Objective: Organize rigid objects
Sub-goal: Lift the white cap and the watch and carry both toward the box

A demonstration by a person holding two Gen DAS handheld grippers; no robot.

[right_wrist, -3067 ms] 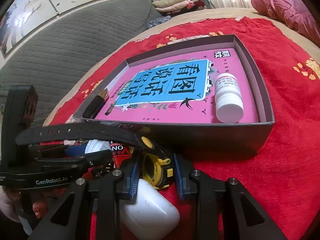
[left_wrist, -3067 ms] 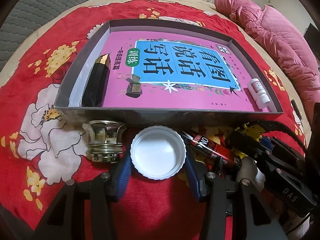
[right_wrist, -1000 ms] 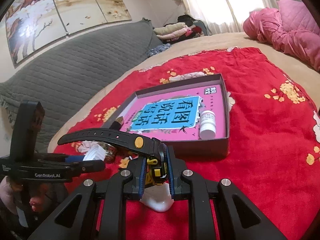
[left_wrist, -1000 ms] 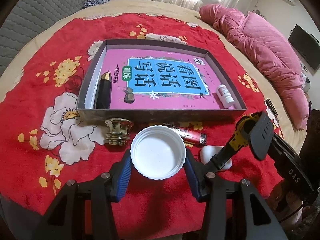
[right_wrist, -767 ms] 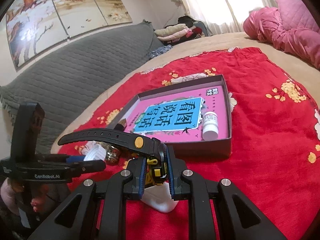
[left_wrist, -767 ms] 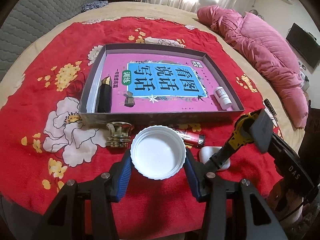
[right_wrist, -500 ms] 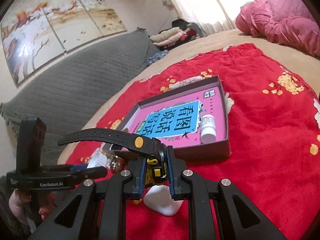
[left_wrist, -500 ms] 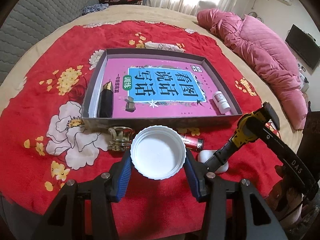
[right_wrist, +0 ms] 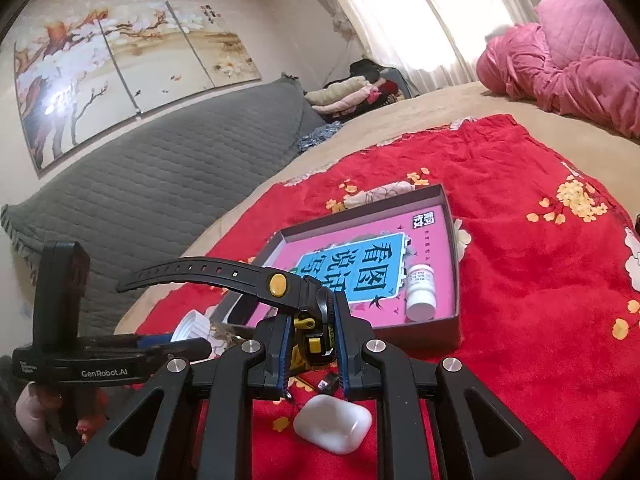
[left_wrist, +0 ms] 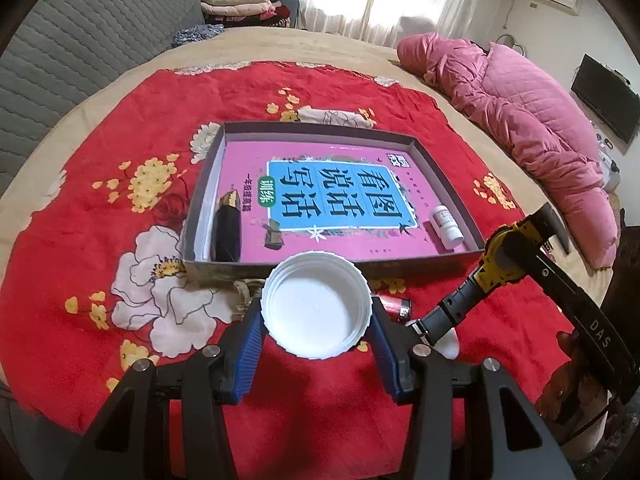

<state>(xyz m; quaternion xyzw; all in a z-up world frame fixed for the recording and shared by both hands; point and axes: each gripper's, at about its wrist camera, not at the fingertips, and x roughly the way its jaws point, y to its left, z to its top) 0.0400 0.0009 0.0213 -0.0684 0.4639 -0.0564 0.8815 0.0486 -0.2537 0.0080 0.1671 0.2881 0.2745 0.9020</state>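
My left gripper point(left_wrist: 316, 320) is shut on a white plastic lid point(left_wrist: 316, 304), held in the air in front of the grey tray point(left_wrist: 448, 258). My right gripper point(right_wrist: 311, 334) is shut on a black and yellow wristwatch point(right_wrist: 280, 286), also lifted; the watch shows at the right of the left wrist view point(left_wrist: 500, 266). The tray point(right_wrist: 454, 264) holds a pink and blue book point(left_wrist: 332, 196), a black and gold pen case point(left_wrist: 227, 226), a small dark clip point(left_wrist: 273, 236) and a white pill bottle point(left_wrist: 446, 226).
On the red floral blanket point(left_wrist: 80, 280) in front of the tray lie a red lighter point(left_wrist: 394, 305), a white earbud case point(right_wrist: 332, 422) and a brass knob point(left_wrist: 244, 286), mostly hidden behind the lid. A pink quilt point(left_wrist: 520, 112) lies far right.
Both grippers have risen well above the blanket with the lid and the watch in them. The tray and loose items now look smaller and further below.
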